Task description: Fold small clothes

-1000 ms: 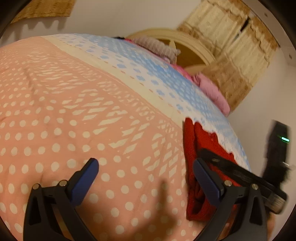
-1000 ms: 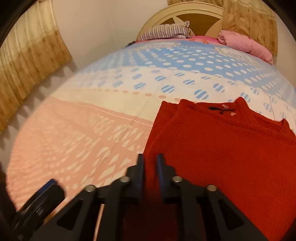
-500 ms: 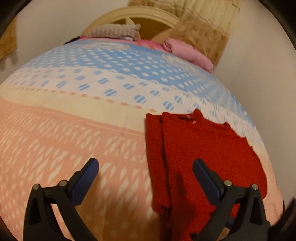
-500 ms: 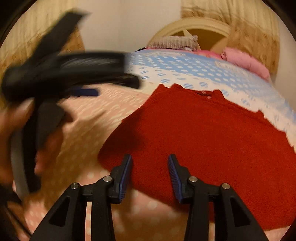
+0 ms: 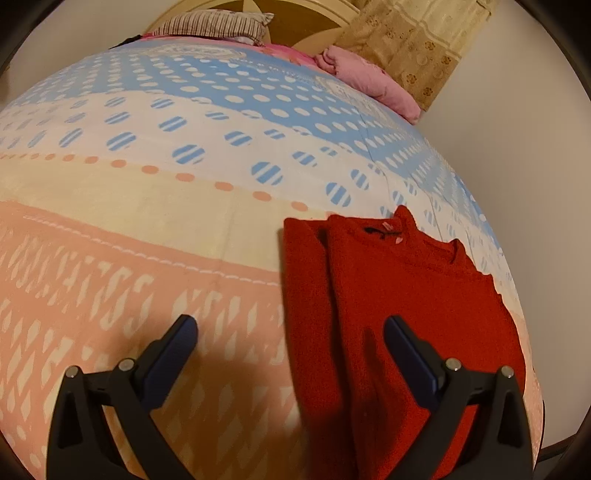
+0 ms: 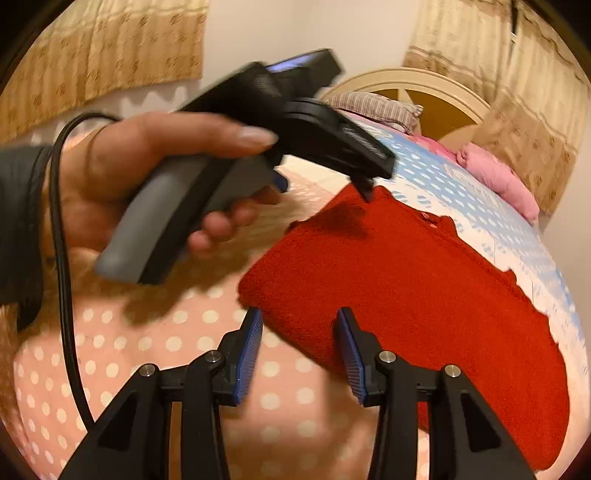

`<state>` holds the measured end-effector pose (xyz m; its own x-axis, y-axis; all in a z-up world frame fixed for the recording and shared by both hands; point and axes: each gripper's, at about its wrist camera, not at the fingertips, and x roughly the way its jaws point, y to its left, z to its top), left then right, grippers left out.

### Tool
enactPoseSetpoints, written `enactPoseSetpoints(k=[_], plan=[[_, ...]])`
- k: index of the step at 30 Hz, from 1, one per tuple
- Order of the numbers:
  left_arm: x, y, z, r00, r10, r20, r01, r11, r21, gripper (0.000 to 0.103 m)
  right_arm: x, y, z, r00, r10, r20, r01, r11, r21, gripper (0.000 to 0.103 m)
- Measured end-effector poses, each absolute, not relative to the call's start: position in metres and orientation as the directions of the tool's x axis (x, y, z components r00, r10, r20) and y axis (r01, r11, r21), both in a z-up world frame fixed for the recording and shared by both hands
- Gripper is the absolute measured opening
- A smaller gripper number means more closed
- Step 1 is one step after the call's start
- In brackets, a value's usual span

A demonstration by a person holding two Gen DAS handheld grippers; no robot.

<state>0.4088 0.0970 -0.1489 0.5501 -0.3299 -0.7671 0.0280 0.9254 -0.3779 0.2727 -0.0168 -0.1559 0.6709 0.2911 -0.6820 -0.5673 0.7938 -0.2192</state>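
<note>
Polka-dotted bedspread (image 5: 155, 221) is filling my view, red sweater (image 5: 399, 295) lying folded; left gripper (image 5: 291, 332) spread wide, right gripper (image 6: 299, 332) parted, both pinching nothing.

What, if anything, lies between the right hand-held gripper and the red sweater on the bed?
Nothing visible. The right hand-held gripper stands open at the near edge of the red sweater, with only bedspread under it. The left hand-held gripper hangs off to the side, above the sweater's far corner.

I'm working in a home bedroom: a bed (image 5: 147, 206) with dotted sheet, striped pillow (image 5: 214, 27) at the far headboard (image 6: 424, 79), curtains (image 6: 103, 51) on the left.
</note>
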Motion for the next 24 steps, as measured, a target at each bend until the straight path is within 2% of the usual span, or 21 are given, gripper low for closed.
enactPoseSetpoints(k=[10, 19, 22, 23, 24], plan=[[0.42, 0.095, -0.154, 0.548, -0.338, -0.765, 0.048, 0.926, -0.375, 0.102, 0.263, 0.012, -0.159, 0.675, 0.267, -0.688, -0.597, 0.746, -0.296, 0.043], [0.423, 0.085, -0.153, 0.57, -0.304, -0.763, 0.098, 0.948, -0.304, 0.093, 0.27, 0.015, -0.162, 0.681, 0.251, -0.688, -0.574, 0.766, -0.288, 0.041], [0.424, 0.083, -0.152, 0.576, -0.305, -0.759, 0.11, 0.948, -0.297, 0.084, 0.271, 0.017, -0.164, 0.681, 0.249, -0.689, -0.572, 0.768, -0.288, 0.037], [0.425, 0.082, -0.152, 0.572, -0.315, -0.757, 0.12, 0.946, -0.302, 0.076, 0.272, 0.017, -0.164, 0.681, 0.247, -0.689, -0.572, 0.767, -0.29, 0.036], [0.426, 0.081, -0.153, 0.563, -0.333, -0.756, 0.129, 0.939, -0.318, 0.063, 0.271, 0.018, -0.164, 0.684, 0.245, -0.687, -0.571, 0.766, -0.295, 0.034]])
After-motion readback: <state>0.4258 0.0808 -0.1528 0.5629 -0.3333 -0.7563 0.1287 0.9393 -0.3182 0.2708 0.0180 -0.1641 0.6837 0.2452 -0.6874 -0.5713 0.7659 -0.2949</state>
